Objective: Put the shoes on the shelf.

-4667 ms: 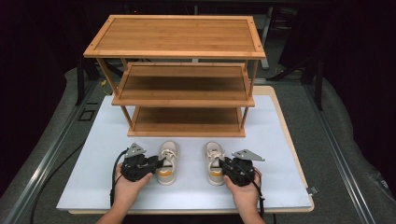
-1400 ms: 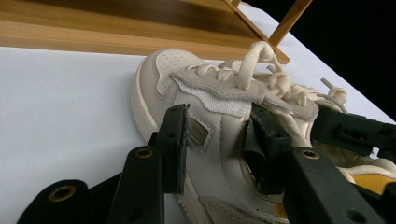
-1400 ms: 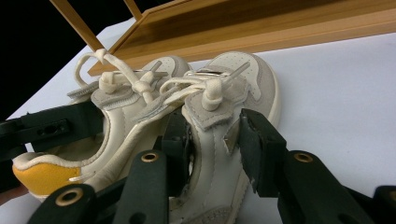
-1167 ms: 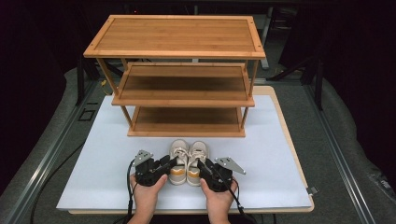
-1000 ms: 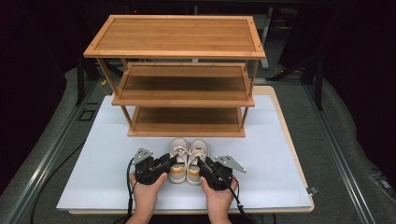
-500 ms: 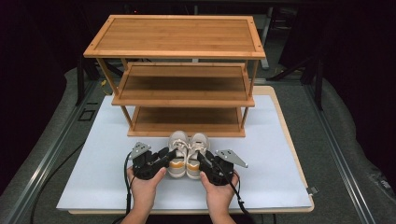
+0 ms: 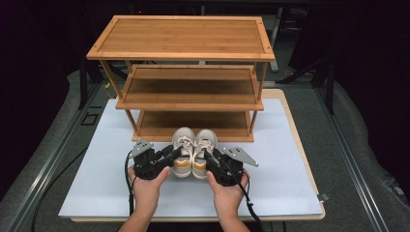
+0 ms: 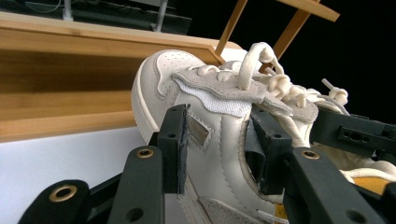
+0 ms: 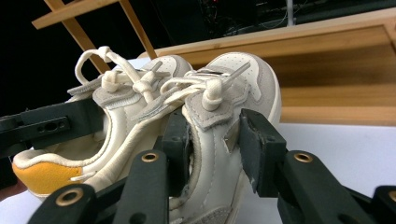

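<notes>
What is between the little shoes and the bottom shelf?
Only bare white mat lies between the shoes and the bottom shelf, as the high view shows.

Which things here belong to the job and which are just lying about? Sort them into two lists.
In the job:
left shoe, clamped in the left tongs
right shoe, clamped in the right tongs
wooden shoe rack, just ahead of the toes

Just there:
white mat
table edge
</notes>
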Action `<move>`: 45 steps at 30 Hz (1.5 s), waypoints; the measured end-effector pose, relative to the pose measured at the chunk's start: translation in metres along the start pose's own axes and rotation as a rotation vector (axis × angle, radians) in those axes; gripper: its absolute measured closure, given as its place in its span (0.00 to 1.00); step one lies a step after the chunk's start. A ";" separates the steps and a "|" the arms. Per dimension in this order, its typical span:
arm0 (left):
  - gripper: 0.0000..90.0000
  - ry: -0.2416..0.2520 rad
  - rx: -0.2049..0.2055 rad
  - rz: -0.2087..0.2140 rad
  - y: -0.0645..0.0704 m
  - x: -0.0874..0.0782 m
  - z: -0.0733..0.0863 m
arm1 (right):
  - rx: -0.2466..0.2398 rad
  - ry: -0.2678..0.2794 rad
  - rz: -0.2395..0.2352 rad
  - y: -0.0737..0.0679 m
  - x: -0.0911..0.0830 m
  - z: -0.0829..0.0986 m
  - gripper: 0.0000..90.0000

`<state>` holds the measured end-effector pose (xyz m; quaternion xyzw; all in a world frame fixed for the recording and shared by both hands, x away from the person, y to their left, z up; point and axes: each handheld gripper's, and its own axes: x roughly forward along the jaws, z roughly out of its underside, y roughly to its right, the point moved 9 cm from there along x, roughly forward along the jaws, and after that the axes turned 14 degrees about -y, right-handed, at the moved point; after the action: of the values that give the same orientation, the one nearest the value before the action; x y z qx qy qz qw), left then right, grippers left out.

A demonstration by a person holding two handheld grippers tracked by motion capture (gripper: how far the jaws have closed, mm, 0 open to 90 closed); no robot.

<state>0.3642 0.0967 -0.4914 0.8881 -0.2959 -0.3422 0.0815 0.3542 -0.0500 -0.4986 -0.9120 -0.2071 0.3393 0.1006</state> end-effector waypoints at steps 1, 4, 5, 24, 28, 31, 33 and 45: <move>0.68 0.002 0.000 0.001 0.001 -0.001 -0.002 | 0.000 0.007 0.007 0.000 -0.001 -0.003 0.72; 0.68 0.011 -0.004 0.012 0.003 -0.004 -0.008 | 0.000 0.007 0.001 -0.002 -0.005 -0.009 0.72; 0.68 0.014 -0.003 0.013 0.004 -0.004 -0.010 | 0.000 0.010 0.001 -0.002 -0.007 -0.012 0.72; 0.68 0.050 0.020 0.010 0.016 -0.032 -0.038 | -0.032 0.040 0.002 -0.018 -0.031 -0.042 0.72; 0.68 0.054 0.024 0.012 0.019 -0.037 -0.042 | -0.045 0.049 -0.001 -0.022 -0.035 -0.048 0.72; 0.68 0.065 0.027 0.017 0.020 -0.042 -0.049 | -0.050 0.052 -0.012 -0.025 -0.040 -0.053 0.72; 0.68 0.068 0.034 0.012 0.021 -0.044 -0.055 | -0.050 0.063 -0.016 -0.027 -0.041 -0.058 0.72; 0.68 0.079 0.042 0.011 0.022 -0.047 -0.071 | -0.064 0.077 -0.011 -0.030 -0.044 -0.077 0.72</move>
<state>0.3727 0.1026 -0.4039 0.9008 -0.3043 -0.3001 0.0764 0.3657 -0.0463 -0.4062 -0.9260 -0.2191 0.2966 0.0811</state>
